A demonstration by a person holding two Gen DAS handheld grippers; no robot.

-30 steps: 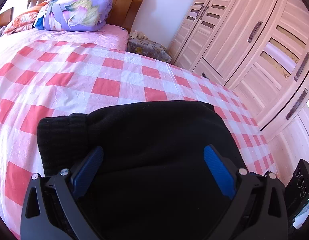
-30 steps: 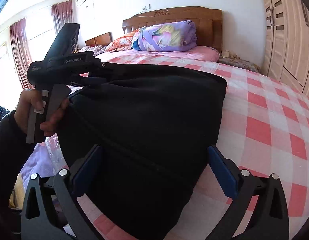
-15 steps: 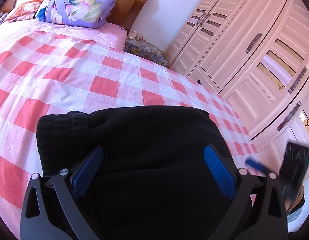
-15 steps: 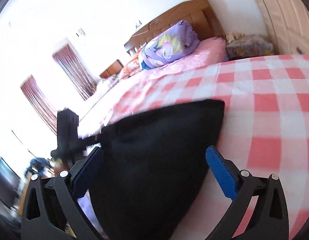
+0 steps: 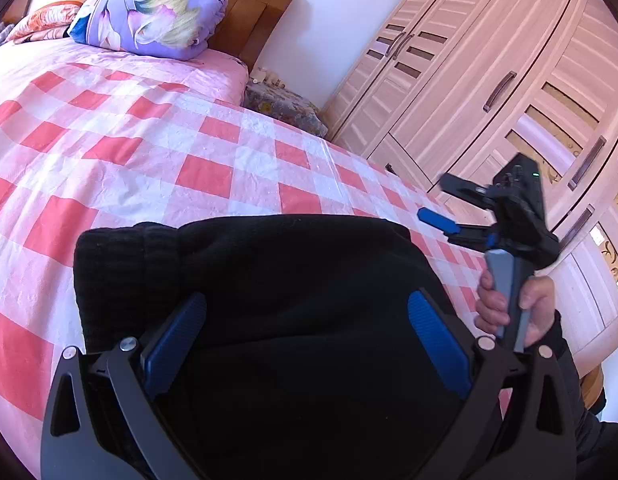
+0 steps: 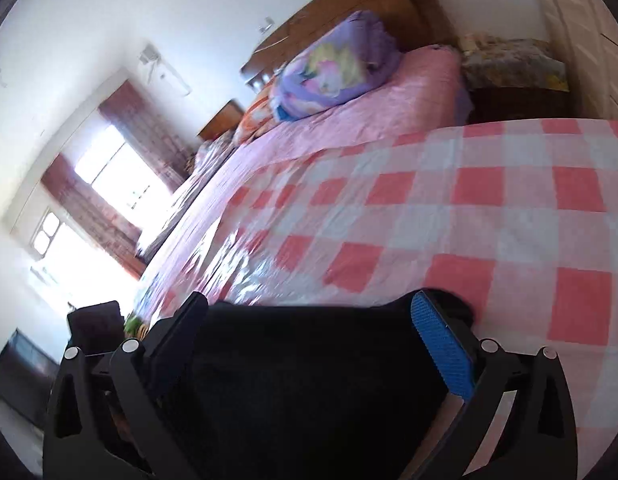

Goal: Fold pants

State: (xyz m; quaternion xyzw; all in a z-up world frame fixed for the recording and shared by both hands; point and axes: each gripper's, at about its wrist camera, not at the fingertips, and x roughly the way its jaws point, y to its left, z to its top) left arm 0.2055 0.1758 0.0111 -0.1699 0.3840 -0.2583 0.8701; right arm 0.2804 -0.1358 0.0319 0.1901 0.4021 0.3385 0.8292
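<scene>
**Two grippers, one pair of black pants on a checked bed**

One pair of black pants (image 5: 277, 280) lies in a folded bundle at the near edge of the bed, on the pink-and-white checked sheet (image 5: 157, 168). Going from left to right in the left wrist view: a ribbed cuff or waistband end of the pants sticks out at the bundle's left side; the left gripper (image 5: 305, 344) sits over the dark cloth with its two blue-padded fingers (image 5: 173, 344) spread wide, nothing pinched between them; further right, one hand (image 5: 513, 308) holds the grey handle of the right gripper (image 5: 441, 204), raised above the bed's right edge and apart from the pants. Its two fingers stand spread, one blue pad showing, with nothing between them.

At the head of the bed lie one purple floral folded quilt (image 5: 149, 20) and, left of it, one orange patterned pillow (image 5: 41, 20), both against the wooden headboard (image 5: 245, 20). One small bedside table under a flowered cloth (image 5: 285, 104) stands between bed and wardrobe (image 5: 509, 80), whose pale wood doors fill the right side.

The right wrist view is tilted and blurred. Left to right: one window with two dark red curtains (image 6: 121, 184), the quilt (image 6: 337, 64), the checked sheet (image 6: 489, 216). Low in the frame the right gripper (image 6: 309, 328) has both fingers wide apart over the pants (image 6: 309, 392), gripping nothing.
</scene>
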